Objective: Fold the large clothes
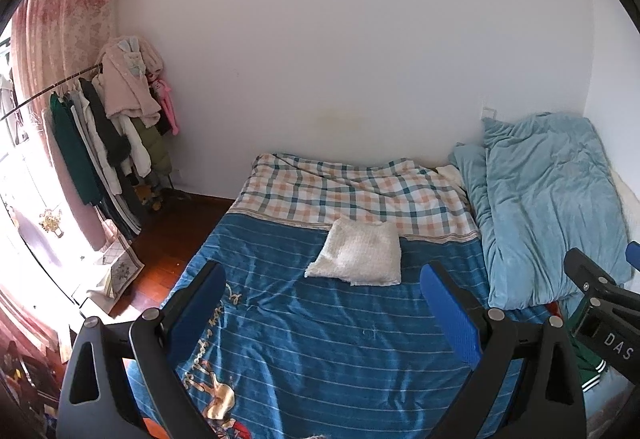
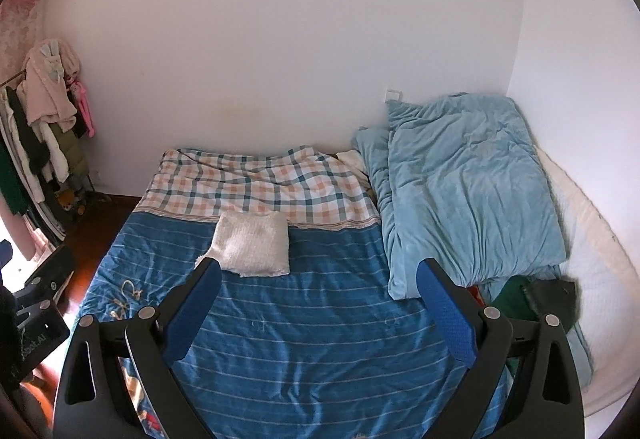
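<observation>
white folded garment [image 1: 356, 253] lies flat on the bed [image 1: 340, 339], straddling the seam where the blue striped cover meets the checked sheet [image 1: 352, 191]; in the right wrist view the same garment [image 2: 252, 249] sits left of centre. your left tool [image 1: 326, 309] hangs above the blue cover with its blue pads spread wide and nothing between them. your right tool [image 2: 320, 305] is likewise wide apart and empty, its left finger [image 2: 192, 313] overlapping the garment's near corner in view. a light blue duvet [image 2: 468, 191] is bunched along the wall side, beside a dark green cloth [image 2: 514, 299]. a clothes rack [image 1: 104, 135] stands by the pink curtain [image 1: 68, 11].
</observation>
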The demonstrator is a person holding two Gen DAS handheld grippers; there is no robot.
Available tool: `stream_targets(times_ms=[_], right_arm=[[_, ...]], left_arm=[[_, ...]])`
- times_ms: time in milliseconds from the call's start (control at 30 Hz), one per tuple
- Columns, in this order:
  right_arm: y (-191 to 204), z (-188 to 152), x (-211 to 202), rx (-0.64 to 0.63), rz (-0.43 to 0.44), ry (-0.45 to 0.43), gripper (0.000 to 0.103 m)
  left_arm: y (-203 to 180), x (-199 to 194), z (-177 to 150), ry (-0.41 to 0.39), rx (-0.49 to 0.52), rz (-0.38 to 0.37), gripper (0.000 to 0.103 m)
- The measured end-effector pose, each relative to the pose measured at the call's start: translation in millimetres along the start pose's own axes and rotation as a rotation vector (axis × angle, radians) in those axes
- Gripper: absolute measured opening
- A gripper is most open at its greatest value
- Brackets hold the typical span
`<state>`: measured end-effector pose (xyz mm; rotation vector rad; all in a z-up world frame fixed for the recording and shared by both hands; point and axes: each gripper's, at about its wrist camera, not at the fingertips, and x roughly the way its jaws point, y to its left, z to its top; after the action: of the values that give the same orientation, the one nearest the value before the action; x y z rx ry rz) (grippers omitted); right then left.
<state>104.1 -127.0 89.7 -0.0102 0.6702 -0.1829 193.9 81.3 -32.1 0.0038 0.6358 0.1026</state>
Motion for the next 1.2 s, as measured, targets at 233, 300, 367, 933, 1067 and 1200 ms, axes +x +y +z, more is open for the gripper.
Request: stream_targets(times_ms=[233, 300, 367, 933, 1067, 1200], right_arm=[[-2, 1, -1, -0.004, 0.008, -0.008, 0.100], [-4, 3, 0, -0.008, 0.011, -0.011, 0.100], [-3, 5, 1, -0.009, 0.013, -0.011, 0.100], [-3, 8, 6, -0.012, 0.037, -0.005, 0.101], [-2, 8, 5, -0.013, 0.038, -0.008, 0.101], [-1, 12, 8, -0.019, 0.044, -0.007, 0.101]], left_arm=[[-2, -3, 0, -0.004, -0.003, 0.008, 0.100], [0, -3, 1, -0.006, -0.007, 0.006, 0.100], [1, -4, 1, -0.007, -0.011, 0.008, 0.100], [4, -7, 0, -0.013, -0.019, 0.022, 0.100], [4, -7, 1, -0.013, -0.016, 0.021, 0.100], [3, -7, 2, -0.015, -0.018, 0.022, 0.100]])
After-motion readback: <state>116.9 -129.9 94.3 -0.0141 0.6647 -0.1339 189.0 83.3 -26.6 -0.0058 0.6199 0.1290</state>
